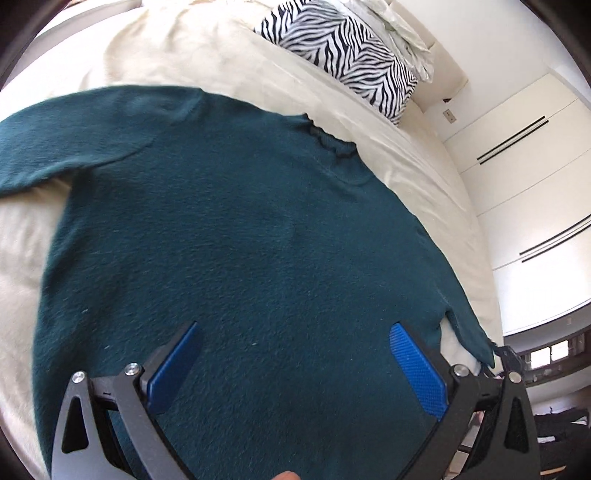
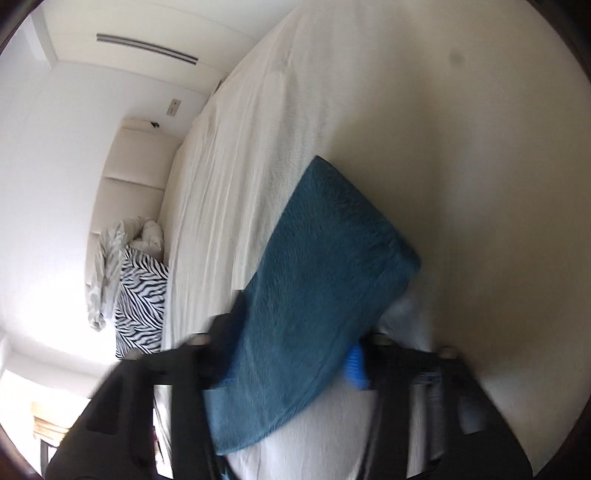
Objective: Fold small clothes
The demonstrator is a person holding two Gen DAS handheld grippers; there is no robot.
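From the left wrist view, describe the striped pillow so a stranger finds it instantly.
Start at the cream bed under the teal sweater. Near the headboard lies the pillow, beside crumpled pale bedding. It alone bears black-and-white zebra stripes.

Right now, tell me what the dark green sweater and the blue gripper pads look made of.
Dark green sweater: soft knit, probably wool or fleece; matte, fuzzy nap and a ribbed collar. Blue gripper pads: likely moulded rubber or plastic; fine dotted grip texture with a slight sheen.
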